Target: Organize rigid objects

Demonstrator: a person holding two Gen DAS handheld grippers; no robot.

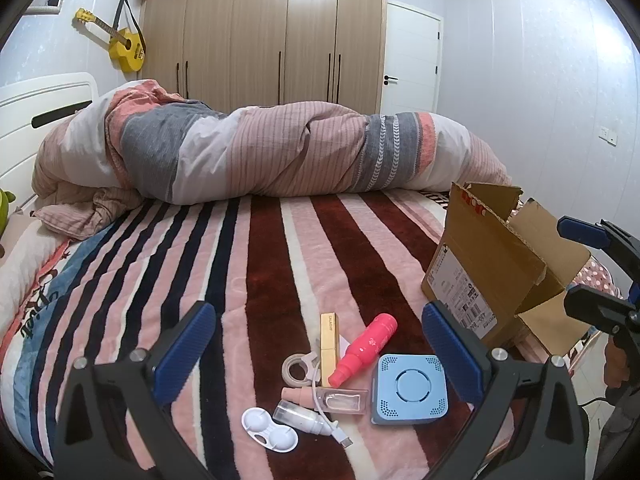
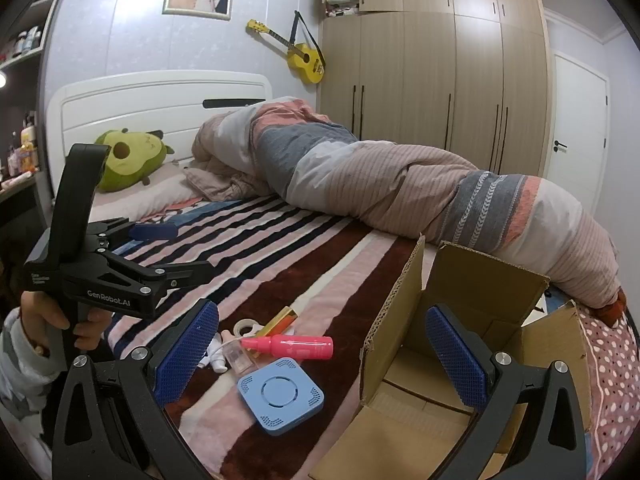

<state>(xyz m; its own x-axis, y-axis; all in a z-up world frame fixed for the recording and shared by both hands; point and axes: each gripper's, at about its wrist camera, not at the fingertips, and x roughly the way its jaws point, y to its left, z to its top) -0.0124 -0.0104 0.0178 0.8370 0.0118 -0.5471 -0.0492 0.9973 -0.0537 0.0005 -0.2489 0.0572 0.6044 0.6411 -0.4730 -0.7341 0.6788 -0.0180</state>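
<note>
A pile of small things lies on the striped blanket (image 1: pixel 280 248): a pink spray bottle (image 1: pixel 366 347), a gold box (image 1: pixel 329 344), a blue square device (image 1: pixel 410 389), a tape roll (image 1: pixel 295 368), a clear case (image 1: pixel 344 400), a white lens case (image 1: pixel 269 432) and a white cable plug (image 1: pixel 345 438). My left gripper (image 1: pixel 320 352) is open and empty, just above and around the pile. My right gripper (image 2: pixel 324 356) is open and empty between the pile and the open cardboard box (image 2: pixel 472 312). The pink bottle (image 2: pixel 298 346) and blue device (image 2: pixel 280 396) also show in the right wrist view.
A rolled striped duvet (image 1: pixel 280 152) lies across the back of the bed. The cardboard box (image 1: pixel 492 264) stands at the bed's right edge. A green plush toy (image 2: pixel 128 158) sits by the white headboard (image 2: pixel 160 100). Wardrobes (image 1: pixel 264 36) and a door (image 1: pixel 410 60) stand behind.
</note>
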